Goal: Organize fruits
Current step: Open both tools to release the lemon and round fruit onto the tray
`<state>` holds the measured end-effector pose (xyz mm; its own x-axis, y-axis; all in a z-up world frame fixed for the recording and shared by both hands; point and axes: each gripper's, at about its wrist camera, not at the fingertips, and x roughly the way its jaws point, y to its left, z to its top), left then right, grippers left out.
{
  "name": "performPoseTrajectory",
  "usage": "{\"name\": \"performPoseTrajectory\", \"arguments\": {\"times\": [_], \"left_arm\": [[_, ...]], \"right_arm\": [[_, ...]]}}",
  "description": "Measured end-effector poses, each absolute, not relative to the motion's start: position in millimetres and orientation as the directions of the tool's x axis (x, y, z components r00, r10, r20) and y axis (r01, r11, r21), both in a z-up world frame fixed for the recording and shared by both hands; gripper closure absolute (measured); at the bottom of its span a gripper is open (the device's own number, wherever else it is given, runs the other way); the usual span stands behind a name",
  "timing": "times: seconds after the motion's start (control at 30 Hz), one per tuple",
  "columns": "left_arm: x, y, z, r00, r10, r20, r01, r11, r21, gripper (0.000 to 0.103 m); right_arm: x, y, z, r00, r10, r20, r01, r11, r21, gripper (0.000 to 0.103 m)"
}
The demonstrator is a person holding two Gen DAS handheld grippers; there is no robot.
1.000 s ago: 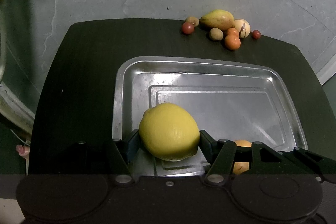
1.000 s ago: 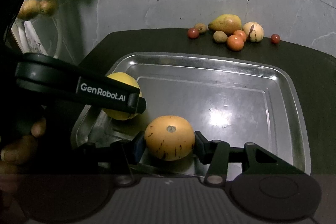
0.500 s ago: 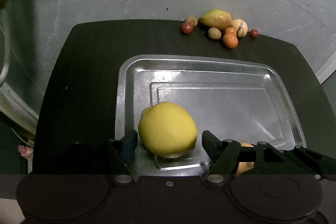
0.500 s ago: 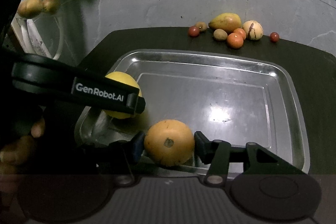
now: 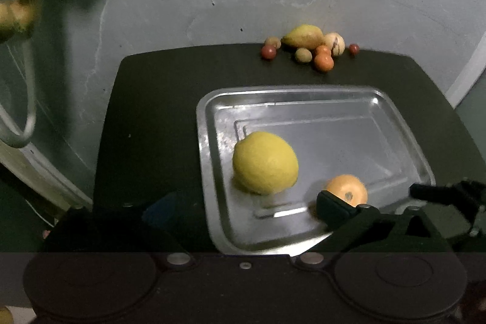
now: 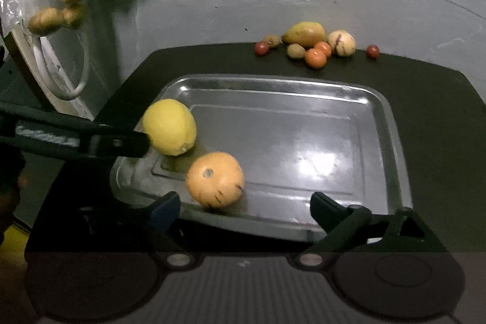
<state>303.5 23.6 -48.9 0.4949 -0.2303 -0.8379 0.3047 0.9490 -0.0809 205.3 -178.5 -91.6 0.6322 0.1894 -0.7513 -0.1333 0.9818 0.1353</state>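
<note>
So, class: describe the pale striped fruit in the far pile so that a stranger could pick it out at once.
Start at the metal tray on the dark table. Past its far rim lies a cluster of small fruits. Beside the pointed yellow-green fruit sits the striped fruit: round, cream-coloured with dark streaks, paler than any neighbour.

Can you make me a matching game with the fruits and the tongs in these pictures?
Things:
1. lemon
2. orange fruit
3. pile of small fruits
4. right tongs

Places or states:
A. open, with nothing held
B. on the dark table, beyond the tray's far edge
C. in the tray, close to its left rim
D. in the tray, near its front rim, with dark streaks on its skin

The tray is the shiny metal one.

Pairs: 1-C, 2-D, 3-B, 4-A
</note>
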Motion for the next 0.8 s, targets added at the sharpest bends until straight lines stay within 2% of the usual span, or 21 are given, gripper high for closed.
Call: {"name": "performPoseTrajectory", "arguments": {"times": [0.43,0.8], "left_arm": [[304.7,33.5,-62.3,0.435,-0.147,-0.888,0.372,0.928,0.029,0.001],[347.3,39.9,-58.6,0.477,-0.137,-0.868,0.397,0.915,0.074,0.001]], "right_arm": [[202.4,-195.0,-94.9,0.502,0.08,-0.861,0.022,0.994,0.105,0.0],[218.5,-191.2,-89.3,0.513,-0.004,-0.858,0.1,0.993,0.055,0.0]]}}
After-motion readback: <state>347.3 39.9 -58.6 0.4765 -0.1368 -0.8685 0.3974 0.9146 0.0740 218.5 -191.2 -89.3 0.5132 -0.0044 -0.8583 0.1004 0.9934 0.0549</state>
